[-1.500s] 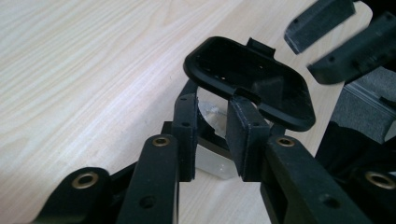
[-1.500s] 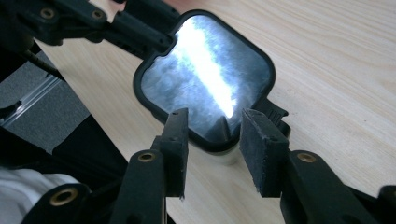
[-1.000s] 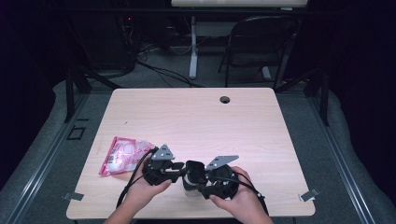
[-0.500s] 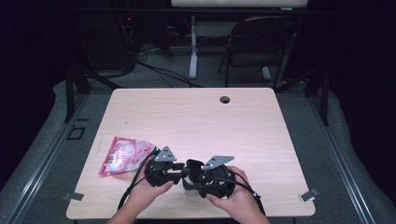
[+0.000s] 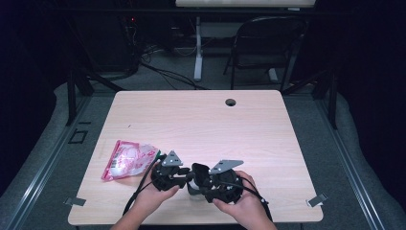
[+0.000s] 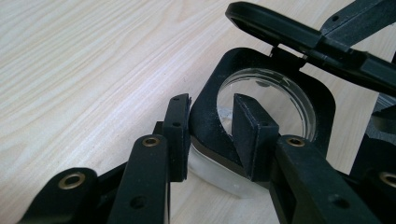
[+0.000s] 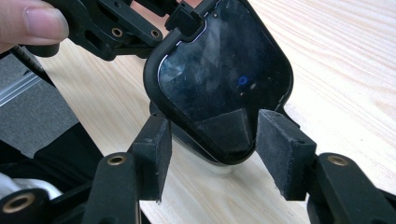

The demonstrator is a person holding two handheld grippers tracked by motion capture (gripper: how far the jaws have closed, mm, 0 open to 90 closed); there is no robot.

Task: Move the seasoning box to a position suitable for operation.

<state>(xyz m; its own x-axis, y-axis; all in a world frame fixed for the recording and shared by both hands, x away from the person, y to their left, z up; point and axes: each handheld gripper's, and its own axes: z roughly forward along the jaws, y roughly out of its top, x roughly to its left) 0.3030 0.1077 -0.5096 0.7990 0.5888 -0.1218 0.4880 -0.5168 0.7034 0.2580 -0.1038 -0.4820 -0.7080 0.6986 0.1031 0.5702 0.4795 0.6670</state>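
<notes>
A clear container [image 5: 193,186] with a black squarish top sits between both grippers near the table's front edge. Its hinged black flap [image 6: 280,28] stands raised. My left gripper [image 6: 212,105] is shut on the black rim [image 6: 322,107], one jaw inside the round mouth and one outside. These jaws have just been closing with the rim between them. My right gripper [image 7: 215,126] holds the clear body [image 7: 205,161] from the opposite side, under the glossy flap [image 7: 219,65]. In the high view the left gripper [image 5: 184,178] and right gripper [image 5: 200,181] face each other tip to tip.
A pink packet [image 5: 128,159] lies on the wooden table [image 5: 201,124] just left of the left hand. A cable hole [image 5: 231,102] is near the far edge. A black chair [image 5: 268,43] stands beyond the table. A thumb [image 7: 32,21] rests on the left gripper.
The left gripper has edged slightly toward the right one. The right hand and the container have kept still.
</notes>
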